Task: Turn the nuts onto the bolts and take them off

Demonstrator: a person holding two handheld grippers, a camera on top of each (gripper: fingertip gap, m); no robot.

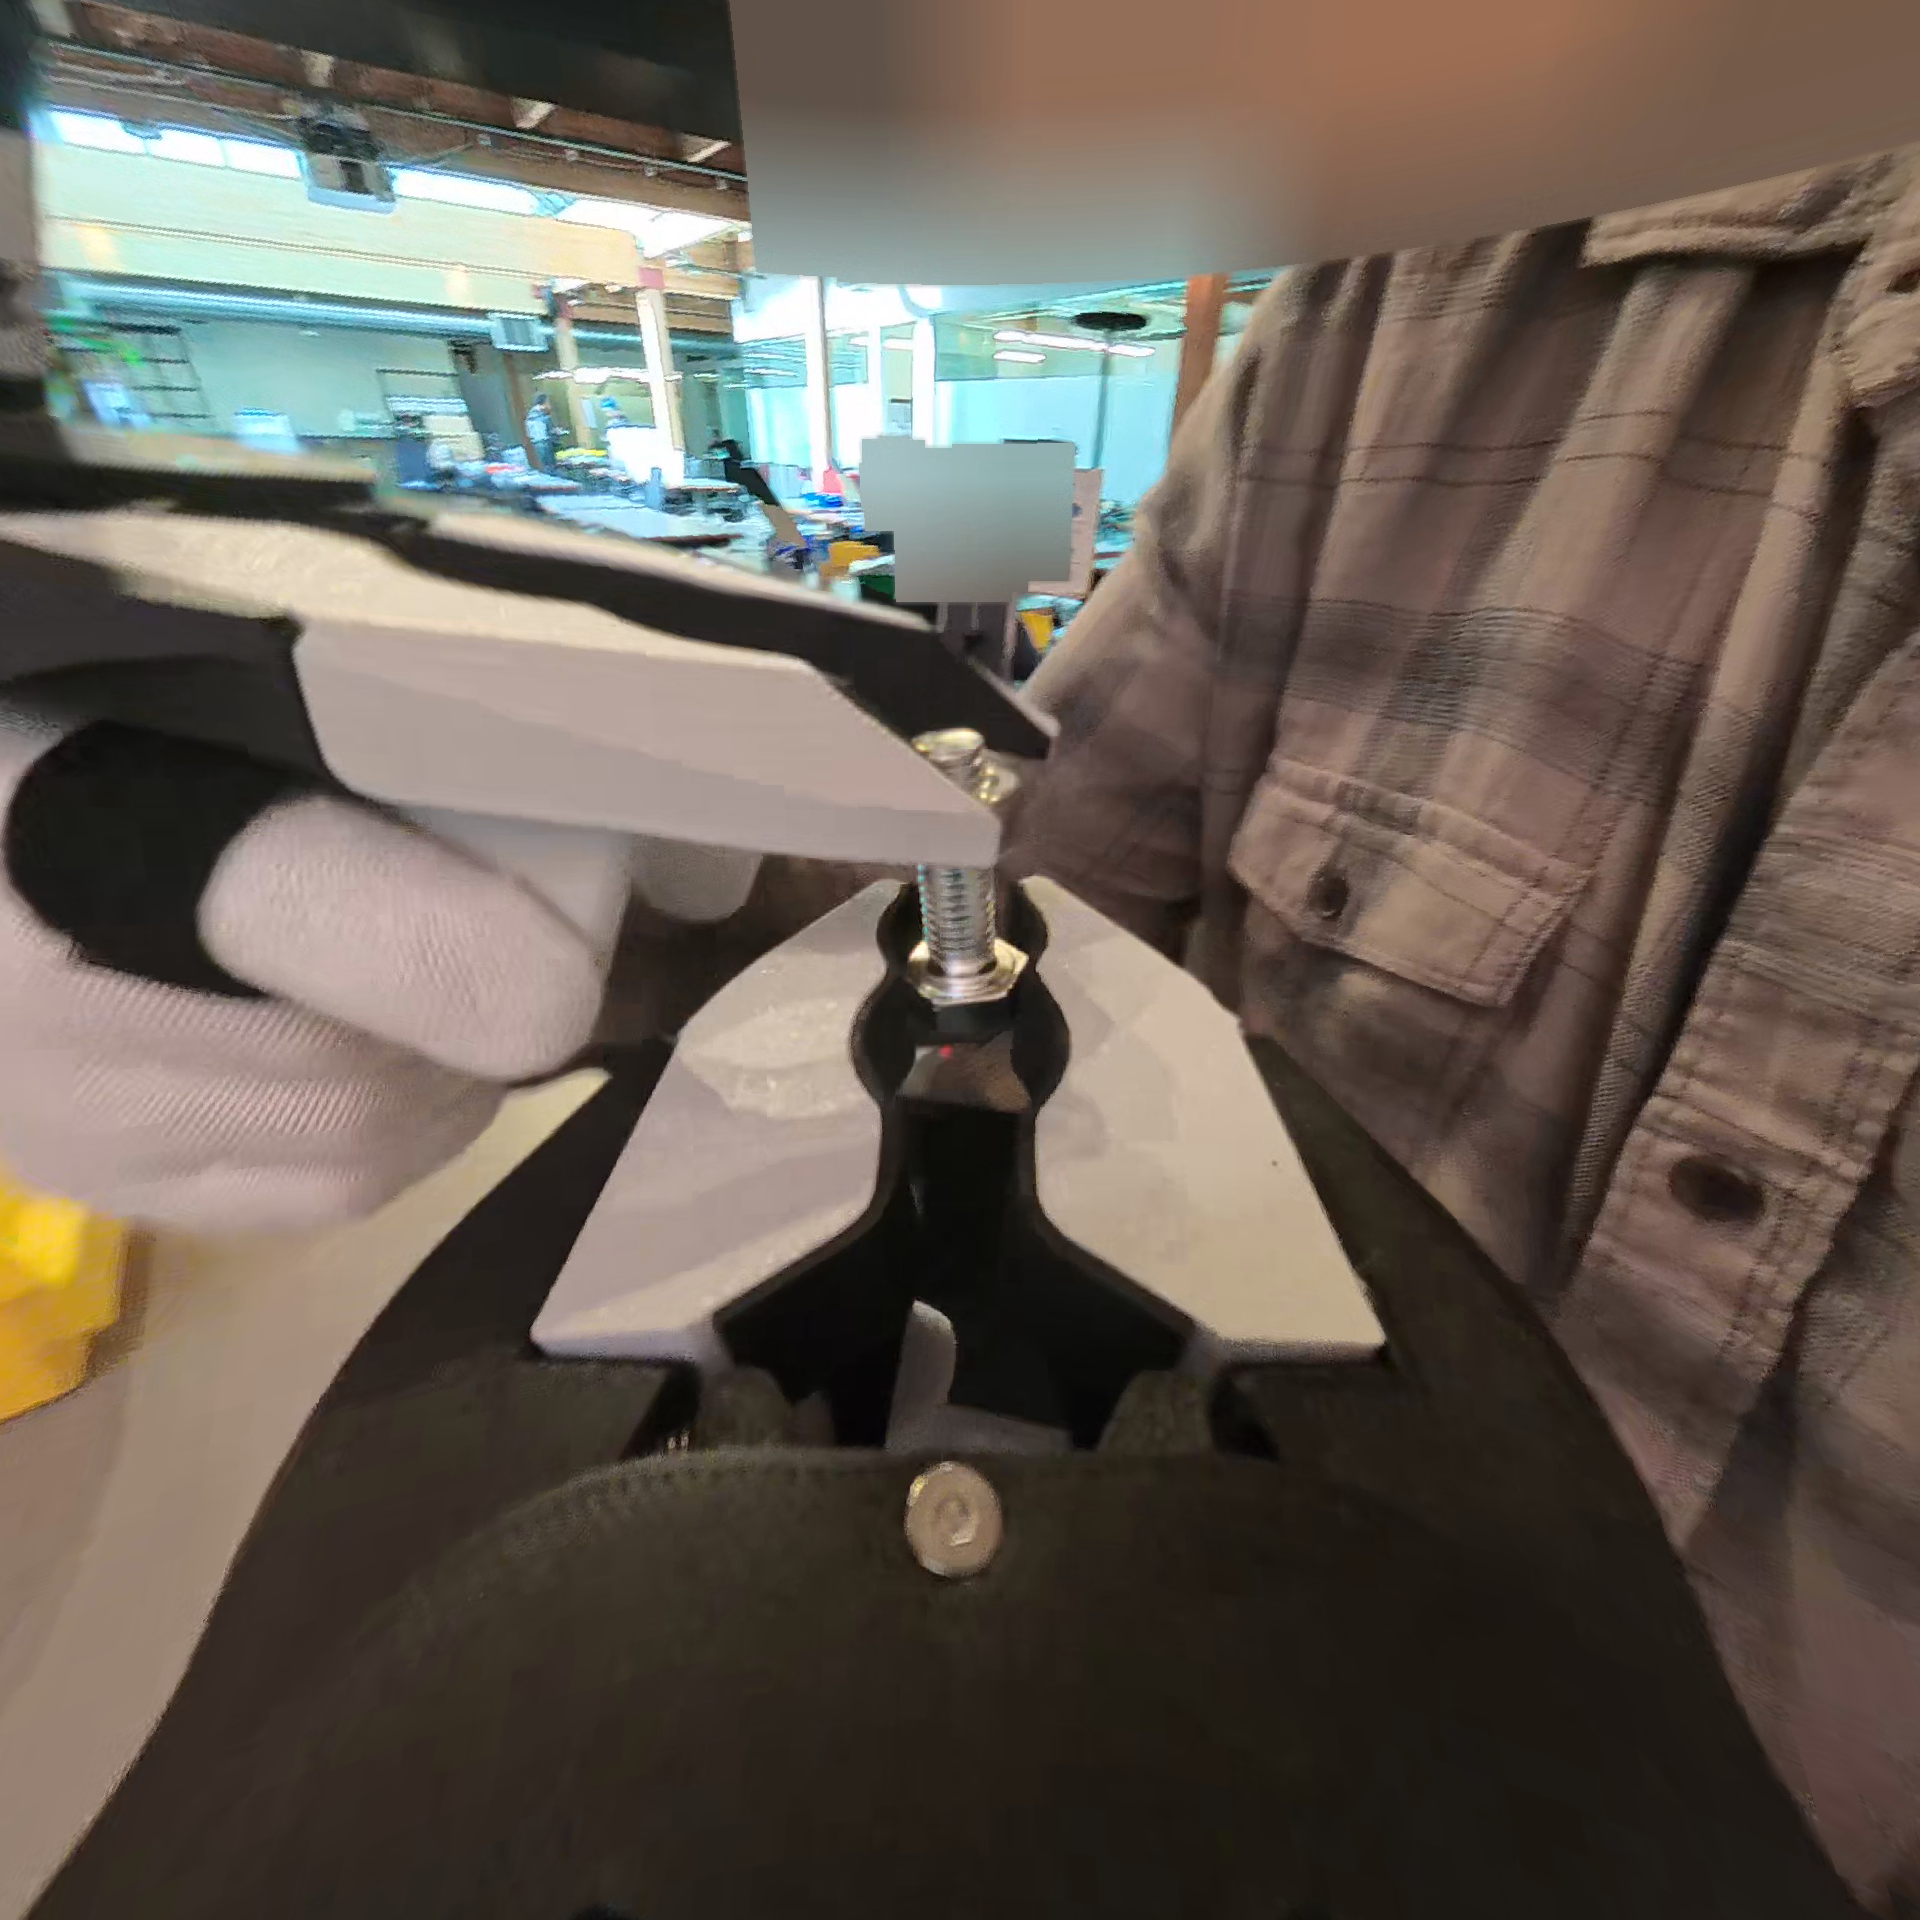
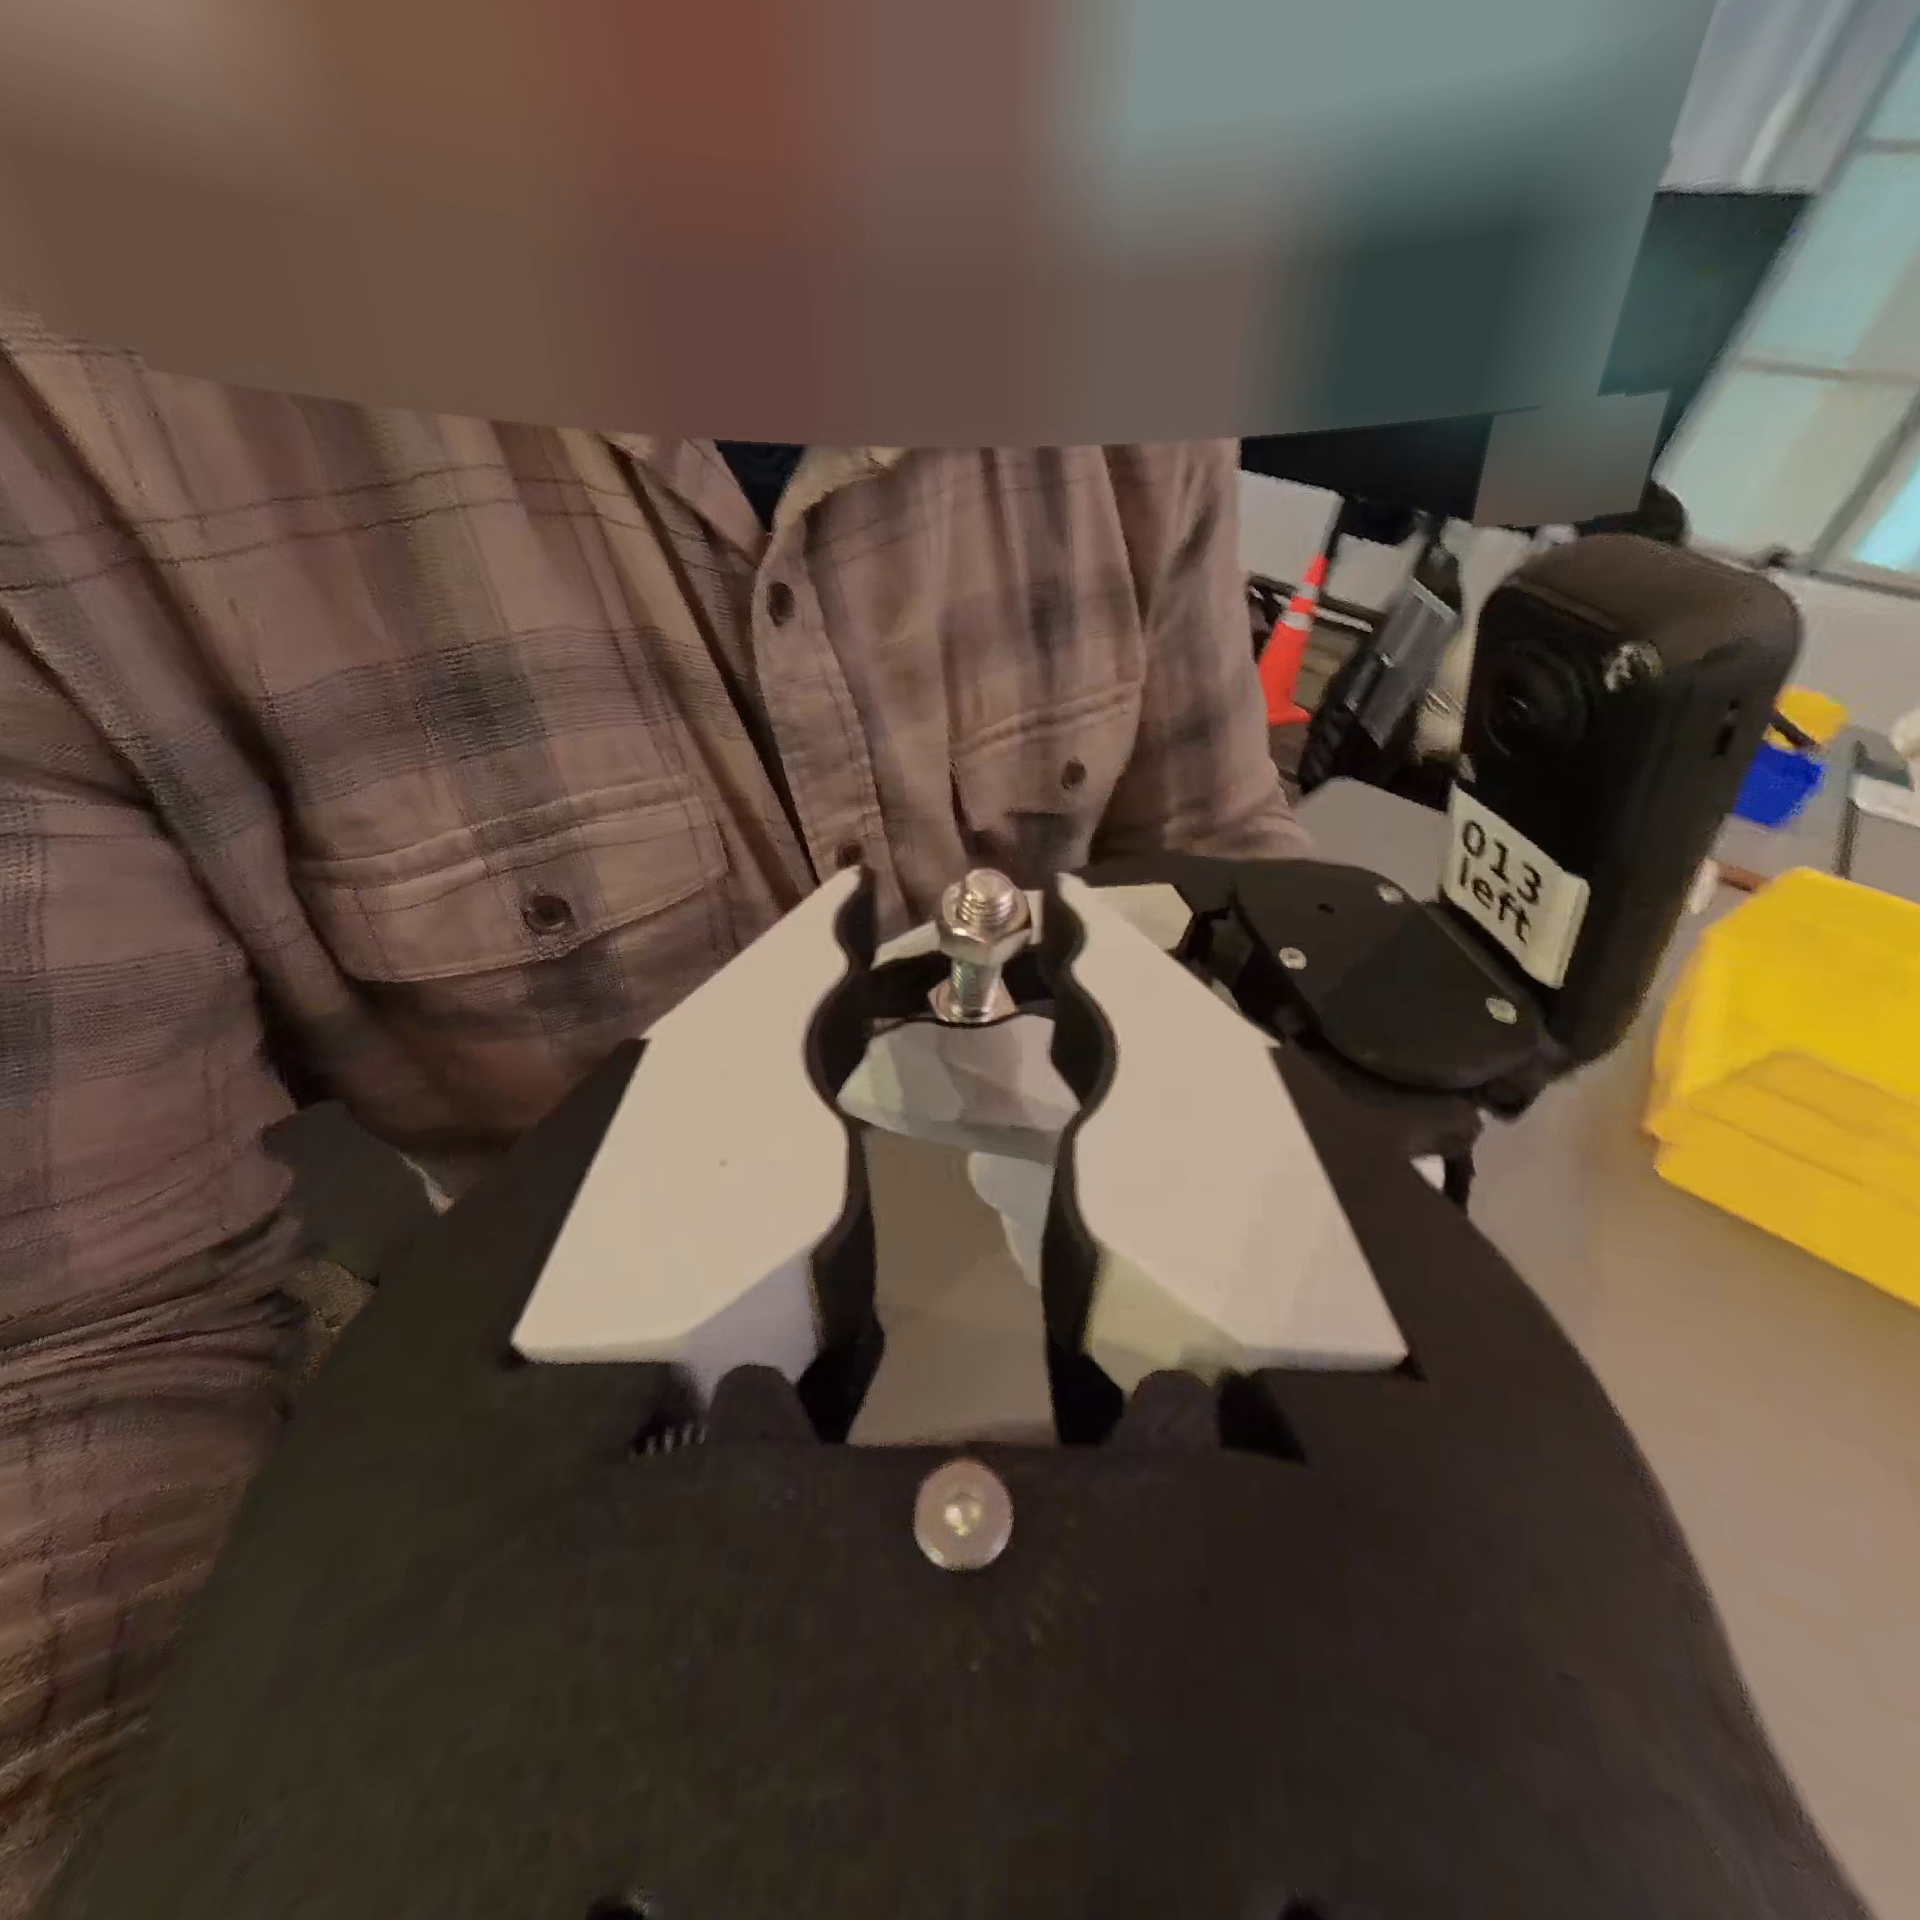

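Note:
A silver bolt (image 1: 954, 914) stands upright in the air. My left gripper (image 1: 966, 987) is shut on its hex head (image 1: 966, 977). My right gripper (image 1: 982, 790) reaches in from the left, its fingertips on either side of a silver nut (image 2: 982, 920) threaded near the bolt's top end. In the right wrist view the nut sits between the fingertips of my right gripper (image 2: 961, 904), close to the right pad, with a sliver of shirt showing on its left. Whether the pads press it is unclear. The bolt head (image 2: 971, 1006) shows below.
A person in a grey plaid shirt (image 1: 1507, 727) stands close behind the bolt. A white-gloved hand (image 1: 312, 987) holds the right gripper. Stacked yellow bins (image 2: 1797, 1091) sit on the grey table (image 2: 1558, 1403) at right. The left gripper's camera (image 2: 1621, 748) is beside them.

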